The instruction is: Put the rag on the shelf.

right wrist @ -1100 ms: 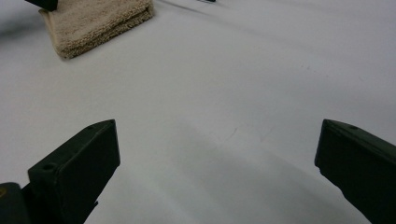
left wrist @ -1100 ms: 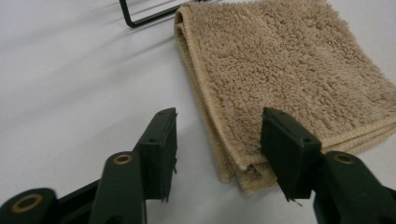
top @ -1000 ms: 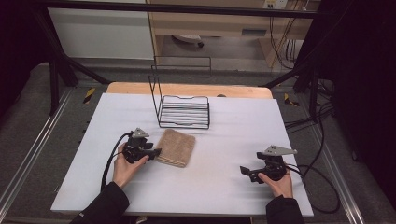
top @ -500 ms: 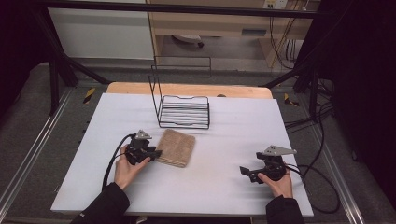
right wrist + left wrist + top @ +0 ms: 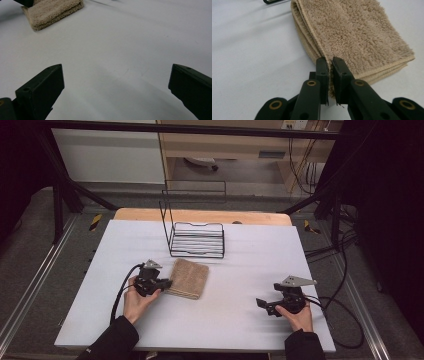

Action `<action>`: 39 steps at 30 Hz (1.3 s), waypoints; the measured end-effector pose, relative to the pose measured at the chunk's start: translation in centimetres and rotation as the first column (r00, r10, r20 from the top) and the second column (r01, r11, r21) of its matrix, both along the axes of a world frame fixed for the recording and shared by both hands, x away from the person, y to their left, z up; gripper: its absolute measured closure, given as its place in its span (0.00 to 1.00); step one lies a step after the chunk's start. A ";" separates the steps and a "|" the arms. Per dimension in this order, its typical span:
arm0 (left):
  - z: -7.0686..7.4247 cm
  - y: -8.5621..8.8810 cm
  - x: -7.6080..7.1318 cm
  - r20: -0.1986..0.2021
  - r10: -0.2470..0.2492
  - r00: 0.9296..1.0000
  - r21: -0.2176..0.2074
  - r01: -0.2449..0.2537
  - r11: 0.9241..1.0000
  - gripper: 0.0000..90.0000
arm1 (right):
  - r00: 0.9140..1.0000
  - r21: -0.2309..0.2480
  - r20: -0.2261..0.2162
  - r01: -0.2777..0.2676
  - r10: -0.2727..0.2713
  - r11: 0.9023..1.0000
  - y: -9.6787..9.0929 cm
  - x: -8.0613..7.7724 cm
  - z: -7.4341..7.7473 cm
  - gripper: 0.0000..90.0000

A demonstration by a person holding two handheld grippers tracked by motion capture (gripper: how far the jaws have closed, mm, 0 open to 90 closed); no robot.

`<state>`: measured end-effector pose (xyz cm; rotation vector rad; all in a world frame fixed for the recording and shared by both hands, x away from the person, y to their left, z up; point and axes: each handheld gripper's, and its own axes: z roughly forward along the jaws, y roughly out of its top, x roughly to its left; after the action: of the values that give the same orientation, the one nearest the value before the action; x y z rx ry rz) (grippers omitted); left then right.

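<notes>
The left gripper (image 5: 330,65), jaws just closing, pinches the folded beige towel's (image 5: 359,35) near edge; the right gripper (image 5: 116,82) rests spread, well apart.

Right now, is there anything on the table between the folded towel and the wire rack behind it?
Nothing visible is in the way. The left gripper has just been closing and now pinches the near edge of the folded towel. Between the towel and the wire rack lies only bare table. The right gripper rests open, far to the side.

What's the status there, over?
Left gripper jaws just closed, pinching folded towel at its near corner. Right gripper open, apart, over bare table. Wire rack behind towel, nothing blocking.
</notes>
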<state>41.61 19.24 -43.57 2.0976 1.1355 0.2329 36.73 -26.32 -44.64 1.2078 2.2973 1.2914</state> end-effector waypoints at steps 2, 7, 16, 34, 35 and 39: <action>0.3 0.1 -0.3 -0.002 0.001 1.000 -0.010 -0.001 1.000 0.93 | 1.000 0.001 -0.001 0.001 -0.001 1.000 0.0 0.0 0.0 0.01; 0.8 0.2 -1.5 0.001 0.002 1.000 -0.009 -0.002 1.000 0.93 | 1.000 0.001 -0.003 -0.002 0.002 1.000 0.0 0.0 0.0 0.01; 1.0 0.5 -3.5 -0.015 0.025 1.000 -0.007 -0.025 1.000 0.93 | 1.000 0.004 -0.002 -0.002 0.002 1.000 0.1 -0.1 0.0 0.01; 0.4 1.0 -6.5 -0.011 0.024 1.000 0.012 -0.024 1.000 0.84 | 1.000 0.002 -0.004 -0.001 0.001 1.000 0.2 -0.2 0.0 0.01; 0.6 1.1 -6.5 -0.003 0.017 1.000 0.019 -0.017 1.000 0.80 | 1.000 0.004 -0.004 0.000 0.000 1.000 0.1 -0.2 0.0 0.01; 1.5 1.7 -5.8 0.043 0.006 0.999 0.032 -0.008 0.999 0.60 | 1.000 0.002 -0.002 -0.001 0.001 1.000 0.1 -0.1 0.0 0.01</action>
<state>35.84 20.93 -42.03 2.1073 1.1209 0.3001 36.58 -26.18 -44.62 1.2095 2.2988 1.2941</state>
